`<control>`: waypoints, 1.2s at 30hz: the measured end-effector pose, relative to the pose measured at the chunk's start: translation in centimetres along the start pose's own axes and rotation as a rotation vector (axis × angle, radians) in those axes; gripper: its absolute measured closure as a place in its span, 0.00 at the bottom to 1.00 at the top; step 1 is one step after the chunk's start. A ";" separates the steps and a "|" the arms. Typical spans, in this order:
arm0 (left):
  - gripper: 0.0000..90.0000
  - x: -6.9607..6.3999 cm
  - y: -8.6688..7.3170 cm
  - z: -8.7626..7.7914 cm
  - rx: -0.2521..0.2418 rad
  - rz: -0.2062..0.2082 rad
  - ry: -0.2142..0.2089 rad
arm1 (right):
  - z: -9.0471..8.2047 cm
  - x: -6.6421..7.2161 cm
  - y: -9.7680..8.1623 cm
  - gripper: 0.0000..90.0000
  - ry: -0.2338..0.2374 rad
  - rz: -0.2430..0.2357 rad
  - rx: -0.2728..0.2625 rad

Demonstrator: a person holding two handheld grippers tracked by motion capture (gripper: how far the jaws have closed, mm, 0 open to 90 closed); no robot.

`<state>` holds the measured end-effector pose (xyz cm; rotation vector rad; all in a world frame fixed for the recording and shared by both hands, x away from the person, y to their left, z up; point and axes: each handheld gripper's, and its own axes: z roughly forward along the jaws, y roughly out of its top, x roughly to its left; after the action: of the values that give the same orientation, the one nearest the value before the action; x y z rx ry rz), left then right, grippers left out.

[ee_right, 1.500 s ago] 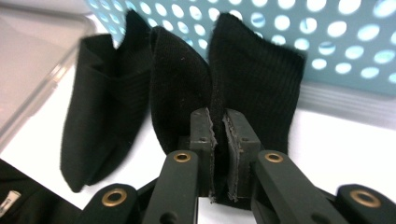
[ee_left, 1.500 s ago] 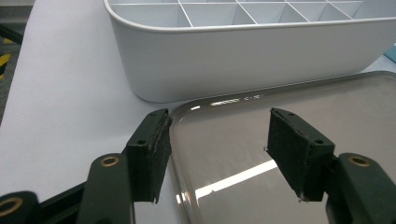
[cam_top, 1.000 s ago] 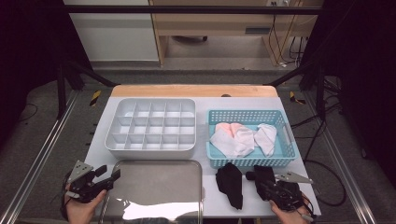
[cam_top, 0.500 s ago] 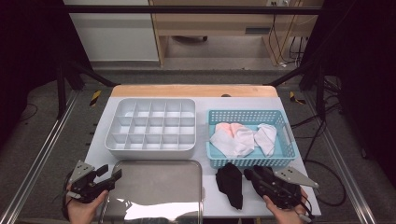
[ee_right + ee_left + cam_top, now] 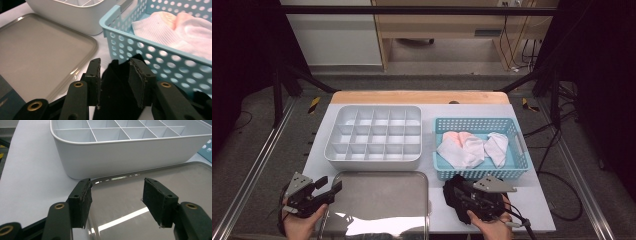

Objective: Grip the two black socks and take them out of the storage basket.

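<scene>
Right gripper (image 5: 115,80): jaws part-way apart, and they have just been closing a little. A black cloth (image 5: 117,95), likely a sock, lies between the pads; the pads stand beside its folds, and a firm pinch cannot be confirmed from the right gripper view. In the high view the same cloth (image 5: 455,197) rests on the white table (image 5: 532,210), just in front of the turquoise perforated basket (image 5: 512,172) and touching or nearly touching its near wall. The right gripper (image 5: 469,192) sits over it, grey plate on top, cable trailing toward the table's near edge.

Obstructions for the right side: the basket's near wall (image 5: 160,57) rises directly beyond the jaw tips. To the left of the jaws is the steel tray (image 5: 37,57), its rim close to the cloth but apart from it.

Basket contents: white socks (image 5: 464,150) and one pinkish piece (image 5: 454,136), heaped in the middle.

Left gripper (image 5: 116,197): jaws wide, nothing between the pads. It hovers over the near left corner of the steel tray (image 5: 155,177). Straight ahead, the white divided organiser box (image 5: 120,157) blocks the way, its wall just beyond the tray's far rim. In the high view the left gripper (image 5: 329,187) sits at the tray's left edge (image 5: 332,210), held in a hand (image 5: 302,222).

Organiser compartments (image 5: 374,135): all bare. Organiser and basket stand side by side, a narrow gap between.
</scene>
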<state>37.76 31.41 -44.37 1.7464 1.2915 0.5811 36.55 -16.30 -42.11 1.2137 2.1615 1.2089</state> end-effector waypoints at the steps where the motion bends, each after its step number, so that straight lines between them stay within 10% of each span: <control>1: 0.43 0.0 0.0 0.0 0.000 0.000 0.000 | 0.0 0.0 0.0 0.68 0.000 0.000 0.000; 11: 0.44 -0.1 0.0 -0.1 -0.007 0.001 -0.003 | 3.8 2.7 0.7 0.69 0.020 -0.025 0.073; 26: 0.44 -0.2 0.0 0.0 0.001 0.008 -0.001 | 6.0 1.4 -2.5 0.66 -0.046 0.042 0.180; 31: 0.44 -0.2 0.0 0.0 0.001 0.008 -0.003 | 6.2 1.8 -2.4 0.92 -0.082 -0.009 0.202; 36: 0.44 -0.2 0.0 0.0 -0.001 0.006 -0.002 | 5.8 1.5 -2.2 0.97 -0.052 0.014 0.209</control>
<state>37.63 31.21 -44.36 1.7509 1.2844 0.5828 38.45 -12.79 -47.03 1.3306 2.2888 0.9634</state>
